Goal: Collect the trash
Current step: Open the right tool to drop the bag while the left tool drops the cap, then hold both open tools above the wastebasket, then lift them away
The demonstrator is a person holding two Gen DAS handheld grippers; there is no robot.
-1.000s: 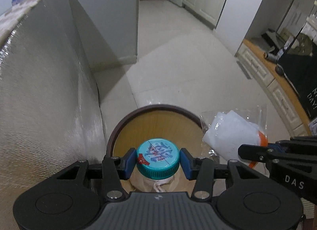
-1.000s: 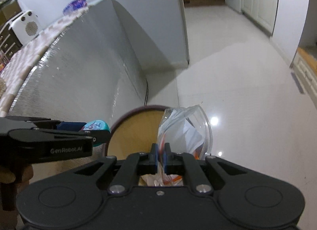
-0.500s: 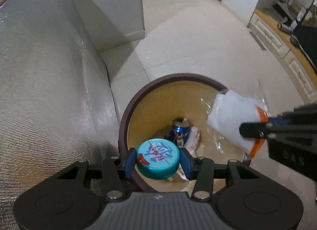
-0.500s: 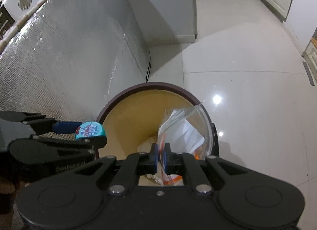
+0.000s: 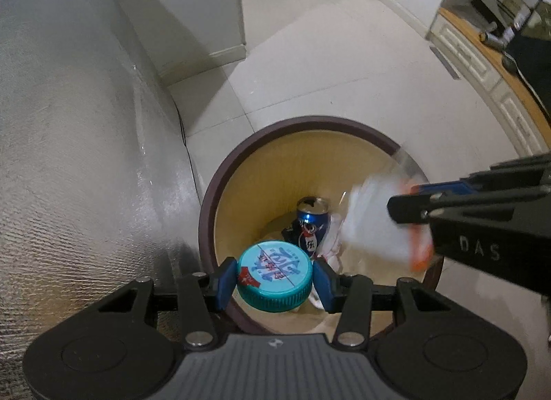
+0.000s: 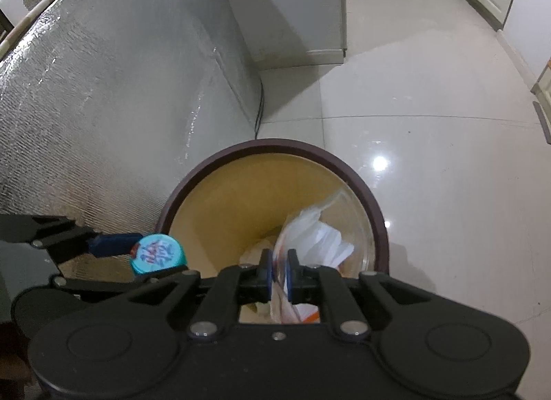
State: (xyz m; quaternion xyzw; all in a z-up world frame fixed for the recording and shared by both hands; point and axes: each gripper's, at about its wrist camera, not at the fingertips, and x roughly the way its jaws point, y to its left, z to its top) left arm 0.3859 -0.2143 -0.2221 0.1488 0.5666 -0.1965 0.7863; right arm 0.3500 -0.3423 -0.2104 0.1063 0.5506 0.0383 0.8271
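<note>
**Inspector A:** Any writing?

**Inspector B:** The right claw [image 6: 278, 274] is showing "DAS" in white on its black body, in the left view. The teal bottle cap [image 5: 275, 271] is carrying blue characters and a red patch, not legible to me. The blue can [image 5: 311, 224] has a white logo, unreadable.

**A:** Positions and orientation?

**B:** The cap, a ribbed plastic disc, is sitting printed face up between the blue pads of the left claw [image 5: 275, 283], above the near rim of the round bin [image 5: 206, 214]. That claw has just been opening and its hold is slackening. The clear plastic bag [image 6: 320, 238] of crumpled white paper is reaching forward over the bin's mouth. The right claw has just been opening too, with the film loose between its pads.

**A:** Materials?

**B:** Dark brown rim, smooth tan inner wall. The can is lying at the bottom among white scraps. Quilted silver foil [image 5: 86, 141] is standing beside the bin on glossy floor tiles [image 6: 430, 124].
</note>
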